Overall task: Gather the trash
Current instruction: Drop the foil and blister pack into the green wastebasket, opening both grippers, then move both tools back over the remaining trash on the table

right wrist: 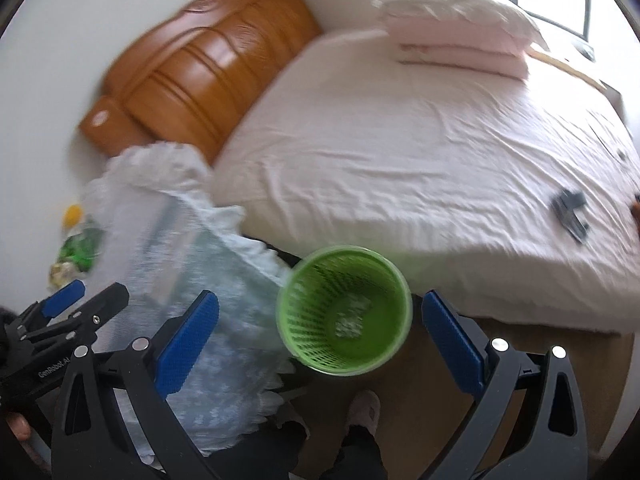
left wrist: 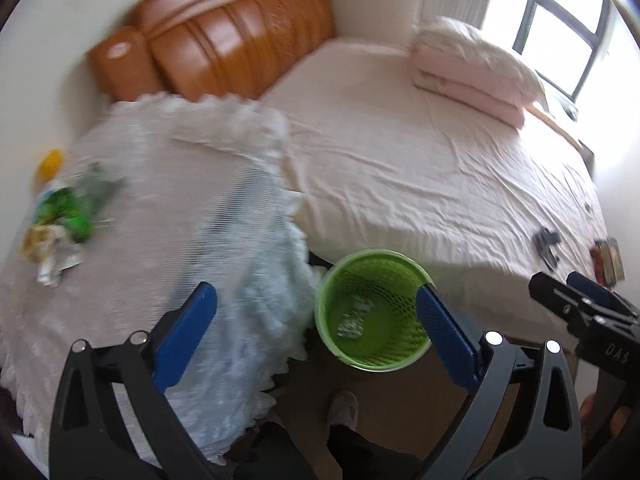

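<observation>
Both tongs spread, empty: left gripper, right gripper. Trash pile sits at the left frame edge on the lace cloth; green bin is lower centre. We judge the wrappers light, crinkly, slippery: pinch a crumpled fold.

Daylight from window far right ahead of tongs, blown out; motion blur throughout; fisheye bends edges.
</observation>
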The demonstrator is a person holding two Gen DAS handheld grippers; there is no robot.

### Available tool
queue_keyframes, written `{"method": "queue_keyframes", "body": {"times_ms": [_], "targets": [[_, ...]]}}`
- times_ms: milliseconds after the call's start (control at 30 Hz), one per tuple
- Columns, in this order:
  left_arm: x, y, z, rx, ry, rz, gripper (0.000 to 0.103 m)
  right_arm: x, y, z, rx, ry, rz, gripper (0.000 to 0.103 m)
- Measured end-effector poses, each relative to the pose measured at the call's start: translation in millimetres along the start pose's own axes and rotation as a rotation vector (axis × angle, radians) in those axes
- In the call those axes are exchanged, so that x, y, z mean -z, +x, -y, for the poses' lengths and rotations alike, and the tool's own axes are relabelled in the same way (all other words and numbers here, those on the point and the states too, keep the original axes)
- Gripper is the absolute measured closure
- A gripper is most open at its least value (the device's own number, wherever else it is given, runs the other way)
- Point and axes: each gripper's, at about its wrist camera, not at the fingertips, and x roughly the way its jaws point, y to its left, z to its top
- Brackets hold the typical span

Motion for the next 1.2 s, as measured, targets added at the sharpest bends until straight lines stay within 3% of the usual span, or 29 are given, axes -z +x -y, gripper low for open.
{"method": "queue_keyframes", "body": {"times_ms": [233, 467, 1200], "targets": [[13.7, -41.8, -84.4, -0.097, -0.142, 0.064, 0.008, -13.3, -0.1, -79.4, -0.124, -0.129, 0.027, 0.002], [29.9, -52.1, -150.3, -0.166, -0.257, 0.069, 0.008, -11.4, 18.4, -155.7, -0.211, -0.254, -0.011, 0.002], [64.4, -53.9, -260.6, -0.260, -0.457, 0.033, 0.008, 5.9, 61.9, -283.1, -0.322, -0.511, -0.110, 0.002]]}}
